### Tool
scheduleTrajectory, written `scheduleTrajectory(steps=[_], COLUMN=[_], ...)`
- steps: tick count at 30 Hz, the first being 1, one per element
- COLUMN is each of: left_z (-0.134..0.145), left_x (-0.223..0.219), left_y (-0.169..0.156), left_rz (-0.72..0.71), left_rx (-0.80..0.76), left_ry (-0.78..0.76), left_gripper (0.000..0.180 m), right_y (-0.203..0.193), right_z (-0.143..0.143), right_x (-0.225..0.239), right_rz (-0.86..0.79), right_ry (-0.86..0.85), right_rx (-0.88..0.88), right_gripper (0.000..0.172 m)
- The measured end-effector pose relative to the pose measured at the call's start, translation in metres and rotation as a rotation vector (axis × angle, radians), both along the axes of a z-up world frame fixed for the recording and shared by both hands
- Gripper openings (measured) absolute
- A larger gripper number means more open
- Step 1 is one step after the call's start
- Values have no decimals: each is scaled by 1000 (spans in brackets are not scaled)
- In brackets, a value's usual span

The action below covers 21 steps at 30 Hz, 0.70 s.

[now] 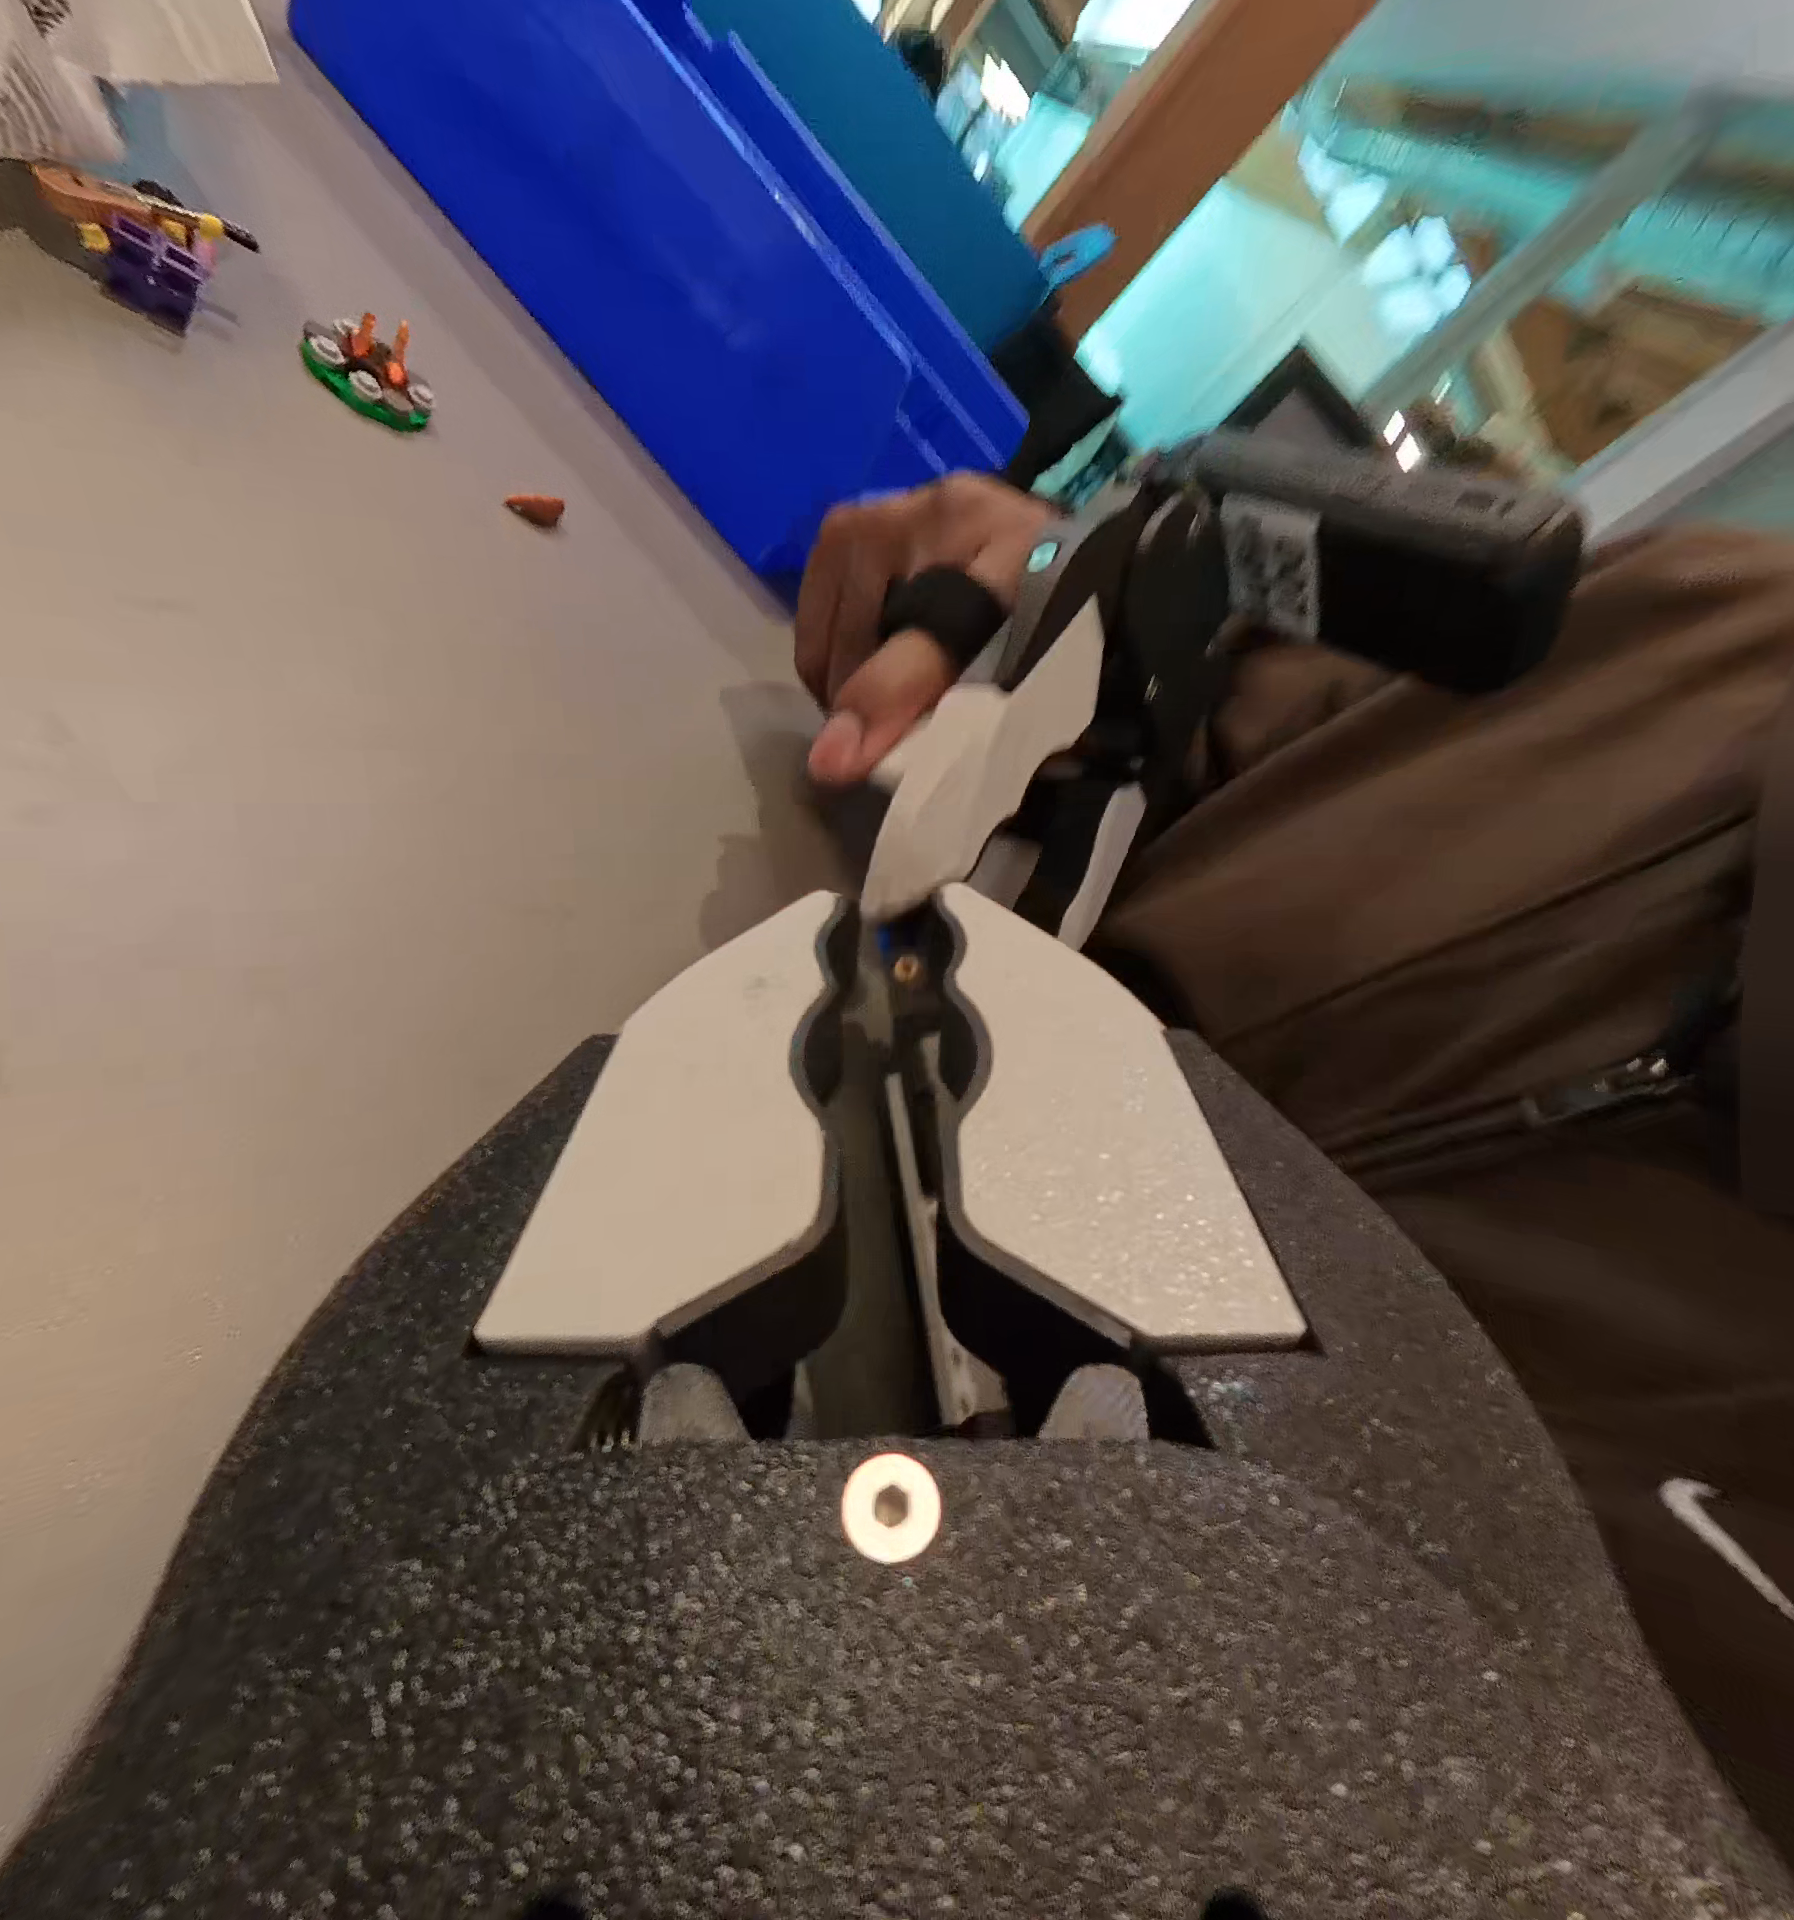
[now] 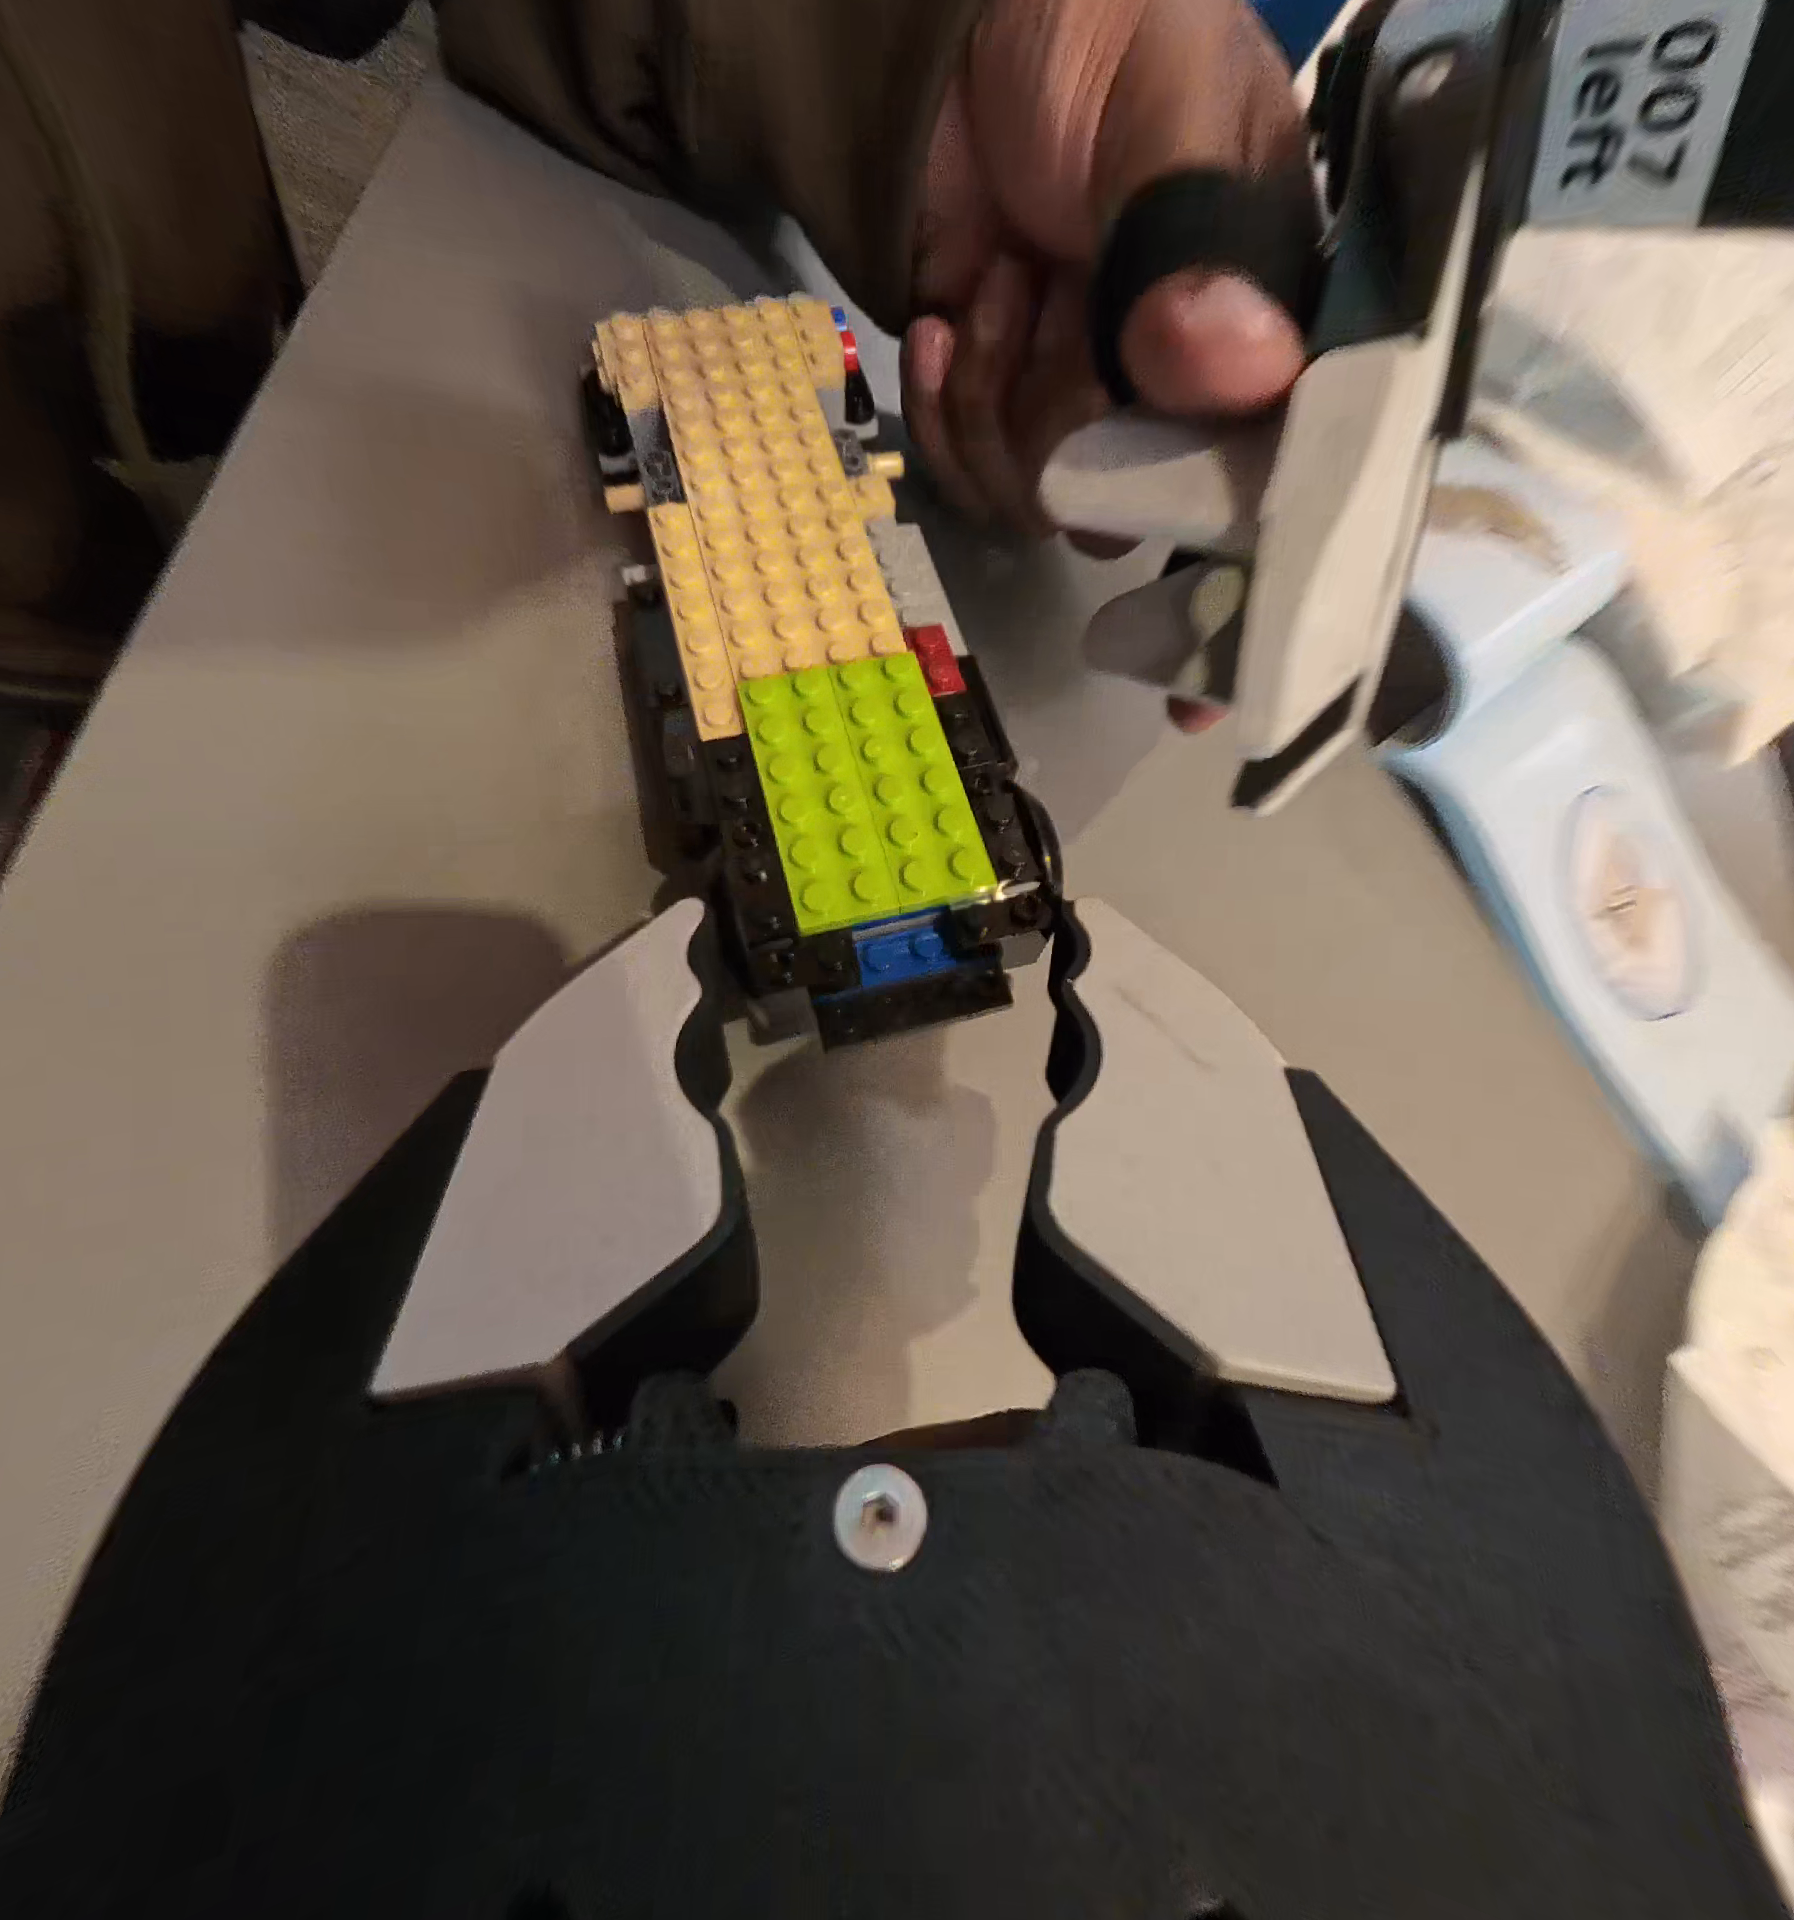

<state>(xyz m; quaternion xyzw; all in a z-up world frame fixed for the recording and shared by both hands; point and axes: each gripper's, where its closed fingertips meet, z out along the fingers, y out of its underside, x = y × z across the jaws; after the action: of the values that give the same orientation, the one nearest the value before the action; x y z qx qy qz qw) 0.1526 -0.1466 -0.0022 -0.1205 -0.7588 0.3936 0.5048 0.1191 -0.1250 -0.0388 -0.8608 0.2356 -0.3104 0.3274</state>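
Right wrist view: we see the right gripper (image 2: 877, 935) with jaws wide, straddling the near end of a brick-built car (image 2: 799, 644) on the bench (image 2: 249, 779), pads not pressing. Left gripper (image 1: 893, 914) near that car: jaws nearly closed, grasp unclear.

Grey tabletop (image 1: 197, 831), blue bin (image 1: 664, 260), glass partitions (image 1: 1495, 208), wooden post (image 1: 1184, 114).
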Motion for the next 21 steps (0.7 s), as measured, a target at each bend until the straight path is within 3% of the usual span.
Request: scheduleTrajectory(steps=[7, 9, 11, 16, 21], left_z=[-3, -9, -14, -17, -13], left_x=[-21, -29, -36, -26, -22], left_y=[25, 33, 39, 38, 44], left_rz=[-197, -261, -307, -280, -295], left_rx=[52, 58, 43, 17, -61], left_ry=[-26, -71, -133, -243, -362], left_gripper=[59, 58, 40, 31, 31], right_y=[-2, -2, -2, -3, -10], right_z=[21, 22, 22, 24, 35], right_x=[7, 12, 18, 22, 13], right_rz=[113, 123, 124, 69, 33], right_ry=[-236, -283, -316, -276, -143], right_rx=[-256, -330, -373, -216, 142], right_gripper=[60, 60, 60, 57, 48])
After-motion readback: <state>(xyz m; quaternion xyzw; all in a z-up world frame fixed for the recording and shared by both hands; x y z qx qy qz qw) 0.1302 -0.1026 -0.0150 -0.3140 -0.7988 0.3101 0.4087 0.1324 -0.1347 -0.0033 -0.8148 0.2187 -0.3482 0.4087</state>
